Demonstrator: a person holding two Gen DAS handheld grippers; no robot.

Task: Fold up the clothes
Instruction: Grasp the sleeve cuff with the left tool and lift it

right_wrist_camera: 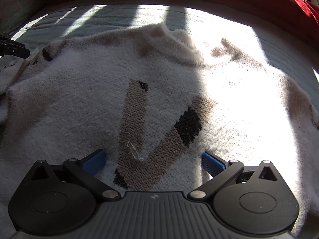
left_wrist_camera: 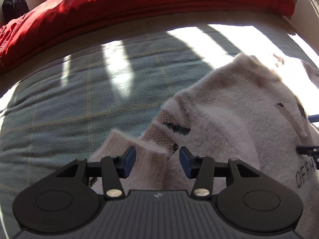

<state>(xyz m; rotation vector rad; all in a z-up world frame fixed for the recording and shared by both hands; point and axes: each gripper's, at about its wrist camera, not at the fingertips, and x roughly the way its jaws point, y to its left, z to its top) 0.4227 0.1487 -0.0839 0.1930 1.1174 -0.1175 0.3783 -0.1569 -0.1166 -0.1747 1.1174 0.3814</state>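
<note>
Between the parted pads of the left tongs (left_wrist_camera: 157, 160) lies the sweater (left_wrist_camera: 229, 123) cuff (left_wrist_camera: 135, 151), released and ungripped, probably just laid over for a fold, while the right tongs (right_wrist_camera: 154, 162), also spread wide, hover above its body on the bed (left_wrist_camera: 79, 99).

Sweater on the bed, a gripper over each part of it.

The sweater (right_wrist_camera: 159, 91) lies spread on the bed cover (left_wrist_camera: 79, 103); a heaped quilt (left_wrist_camera: 139, 2) runs along the far edge of the bed behind it. The sleeve (left_wrist_camera: 151, 151) is folded in across the body, its cuff between the parted fingers of the left gripper (left_wrist_camera: 157, 160), untouched. The right gripper (right_wrist_camera: 153, 162) straddles the sweater's middle, spread wide. A bag (left_wrist_camera: 15, 8) sits far left, beyond the quilt.
</note>
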